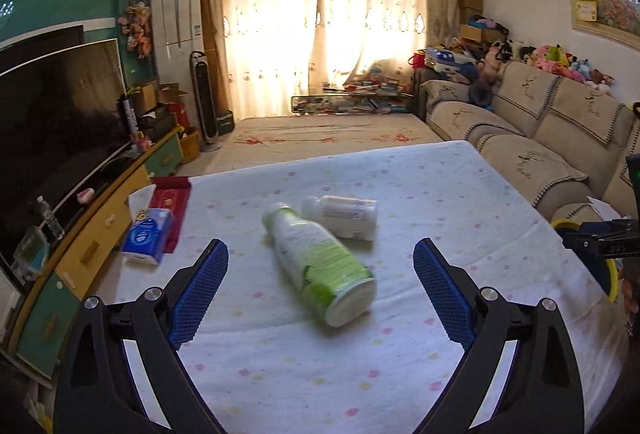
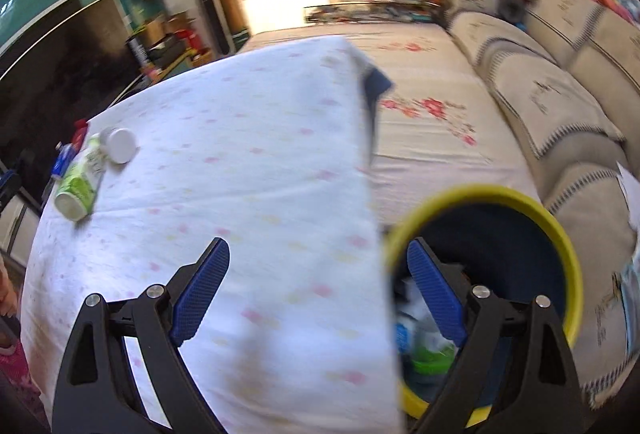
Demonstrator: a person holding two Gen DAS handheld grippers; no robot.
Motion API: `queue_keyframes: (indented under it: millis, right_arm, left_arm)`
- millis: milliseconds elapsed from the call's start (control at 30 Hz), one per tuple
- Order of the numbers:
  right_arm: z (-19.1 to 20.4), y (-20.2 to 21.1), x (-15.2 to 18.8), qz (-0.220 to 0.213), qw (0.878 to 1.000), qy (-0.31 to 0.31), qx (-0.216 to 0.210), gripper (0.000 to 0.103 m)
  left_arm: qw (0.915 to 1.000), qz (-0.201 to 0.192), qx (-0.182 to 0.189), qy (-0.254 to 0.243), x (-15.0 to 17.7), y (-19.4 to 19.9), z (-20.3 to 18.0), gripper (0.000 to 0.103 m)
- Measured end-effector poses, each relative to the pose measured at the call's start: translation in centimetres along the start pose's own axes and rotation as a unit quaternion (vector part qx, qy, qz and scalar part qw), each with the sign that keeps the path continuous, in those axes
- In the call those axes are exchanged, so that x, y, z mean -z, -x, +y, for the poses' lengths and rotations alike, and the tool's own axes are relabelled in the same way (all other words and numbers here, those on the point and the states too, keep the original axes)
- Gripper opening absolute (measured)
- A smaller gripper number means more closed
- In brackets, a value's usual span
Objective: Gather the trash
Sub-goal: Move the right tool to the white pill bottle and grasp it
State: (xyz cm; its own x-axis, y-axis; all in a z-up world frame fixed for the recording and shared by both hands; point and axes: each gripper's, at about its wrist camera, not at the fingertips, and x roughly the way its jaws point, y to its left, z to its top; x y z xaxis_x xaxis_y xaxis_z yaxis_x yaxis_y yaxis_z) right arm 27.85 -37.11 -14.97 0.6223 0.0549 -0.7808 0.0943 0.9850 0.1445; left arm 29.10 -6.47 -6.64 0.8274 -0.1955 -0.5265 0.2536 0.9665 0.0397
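Observation:
A green-and-white bottle [image 1: 318,260] lies on its side on the table's dotted white cloth [image 1: 420,194], with a smaller white bottle [image 1: 342,215] lying against its far end. My left gripper [image 1: 320,266] hangs open over the table, its blue pads either side of the green bottle without touching it. In the right wrist view both bottles, green [image 2: 80,180] and white [image 2: 119,145], sit far off at the table's left. My right gripper [image 2: 318,262] is open and empty at the table's right edge, its right finger over a yellow-rimmed blue bin [image 2: 556,234] holding trash.
A blue tissue pack [image 1: 146,236] and a red box [image 1: 170,204] lie at the table's left edge. A TV [image 1: 52,126] on a low cabinet runs along the left. A beige sofa [image 1: 540,138] stands on the right, close to the bin. The right gripper's body [image 1: 600,238] shows at the far right.

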Motion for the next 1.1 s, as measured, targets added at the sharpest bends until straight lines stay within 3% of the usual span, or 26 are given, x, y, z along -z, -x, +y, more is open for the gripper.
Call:
queue_keyframes:
  millis: [200,500,667,1100]
  right_arm:
    - [9.0,-2.9,-3.4,-0.006,0.995,0.091,-0.046,0.086]
    - [19.0,-8.0,-7.2,-0.019,0.971,0.22,-0.096,0.086]
    - [21.1,-10.0,-8.1,-0.024,0.958,0.265,-0.103,0.086]
    - [23.5,-14.5,-8.9,0.006,0.944,0.304,-0.13,0.086]
  left_arm:
    - [0.9978,0.002,-0.023,0.062,2.2,-1.8,4.6,0.093]
    - [0.9876,-0.004,-0.05,0.149,3.6,-2.6,9.0,0.093]
    - [0.9862,0.001,-0.05,0.158,4.0,-2.6,9.2,0.093]
    - [0.9913,0.015,-0.038,0.125,4.0,-3.1,6.8,0.093]
